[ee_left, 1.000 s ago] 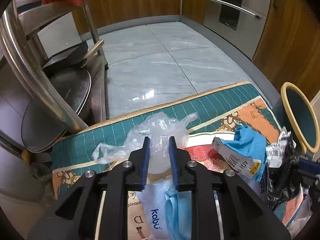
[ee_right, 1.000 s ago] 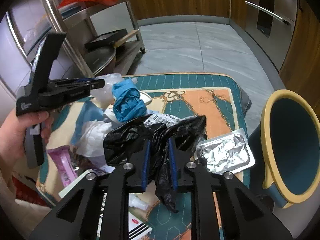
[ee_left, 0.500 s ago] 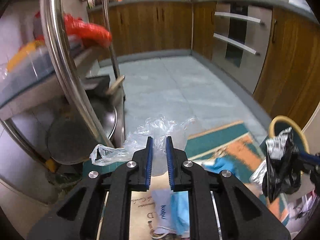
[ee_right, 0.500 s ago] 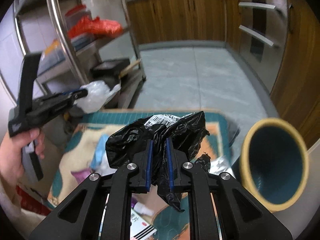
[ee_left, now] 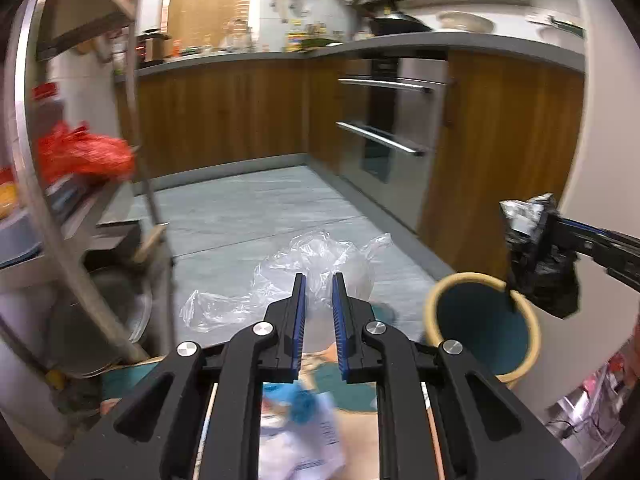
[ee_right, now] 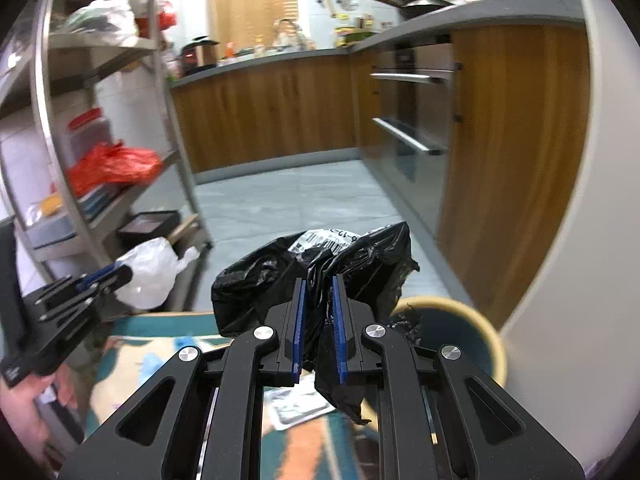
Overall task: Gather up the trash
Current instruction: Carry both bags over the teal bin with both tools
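Observation:
My left gripper point(ee_left: 319, 280) is shut on a crumpled clear plastic bag point(ee_left: 320, 264), held up in the air over the floor. From the right wrist view the same bag point(ee_right: 150, 268) hangs at the left gripper's point(ee_right: 124, 274) tips, at the left. My right gripper point(ee_right: 319, 284) is shut on a black plastic bag point(ee_right: 360, 264) with a white label stuck on it. In the left wrist view that black bag point(ee_left: 538, 268) hangs at the right, just above the rim of a teal bin with a yellow rim point(ee_left: 480, 320). The bin point(ee_right: 452, 332) lies right of and below the black bag.
Below lies a teal and orange mat point(ee_right: 168, 320) with blue and white litter point(ee_left: 300, 404) and a foil blister pack point(ee_right: 296, 404). A steel shelf rack point(ee_left: 72, 200) with a red bag point(ee_left: 84, 156) stands left. Wooden cabinets and an oven point(ee_left: 392, 128) line the far side.
Both grippers have risen from the mat with their bags and tilted up, so the kitchen counter now shows. The black bag has come over the bin's rim.

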`<state>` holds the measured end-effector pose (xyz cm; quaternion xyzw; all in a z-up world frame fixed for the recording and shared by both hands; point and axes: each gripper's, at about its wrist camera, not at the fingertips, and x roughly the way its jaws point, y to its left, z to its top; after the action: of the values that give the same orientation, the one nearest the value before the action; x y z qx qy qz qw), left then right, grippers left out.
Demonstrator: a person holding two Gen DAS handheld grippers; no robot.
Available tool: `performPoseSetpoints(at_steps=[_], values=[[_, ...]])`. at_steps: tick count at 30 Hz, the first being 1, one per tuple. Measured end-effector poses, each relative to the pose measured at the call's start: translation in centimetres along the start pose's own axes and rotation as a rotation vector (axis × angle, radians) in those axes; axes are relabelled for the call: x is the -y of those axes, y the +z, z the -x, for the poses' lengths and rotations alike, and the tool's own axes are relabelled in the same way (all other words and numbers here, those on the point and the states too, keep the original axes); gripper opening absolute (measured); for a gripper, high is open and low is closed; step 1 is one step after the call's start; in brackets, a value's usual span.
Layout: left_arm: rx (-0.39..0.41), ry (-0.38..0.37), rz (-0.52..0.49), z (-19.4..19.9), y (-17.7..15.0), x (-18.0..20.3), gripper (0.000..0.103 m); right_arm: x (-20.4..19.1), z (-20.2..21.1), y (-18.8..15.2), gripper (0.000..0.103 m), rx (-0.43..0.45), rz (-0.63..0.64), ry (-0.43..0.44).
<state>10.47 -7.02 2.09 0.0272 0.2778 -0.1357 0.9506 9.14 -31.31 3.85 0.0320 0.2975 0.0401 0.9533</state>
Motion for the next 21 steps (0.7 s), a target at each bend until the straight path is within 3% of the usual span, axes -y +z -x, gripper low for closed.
performPoseSetpoints(at_steps=[12,21], values=[[-0.070,-0.182,-0.191,-5.7,-1.6,11.4,0.013,7.4,-5.9,-2.6,0.014,-0.138,0.015,-0.171],[-0.154,-0.226,-0.202,-9.8,-4.0,14.5,0.013,9.8,-8.9,-5.2,0.014,-0.242,0.016,-0.213]])
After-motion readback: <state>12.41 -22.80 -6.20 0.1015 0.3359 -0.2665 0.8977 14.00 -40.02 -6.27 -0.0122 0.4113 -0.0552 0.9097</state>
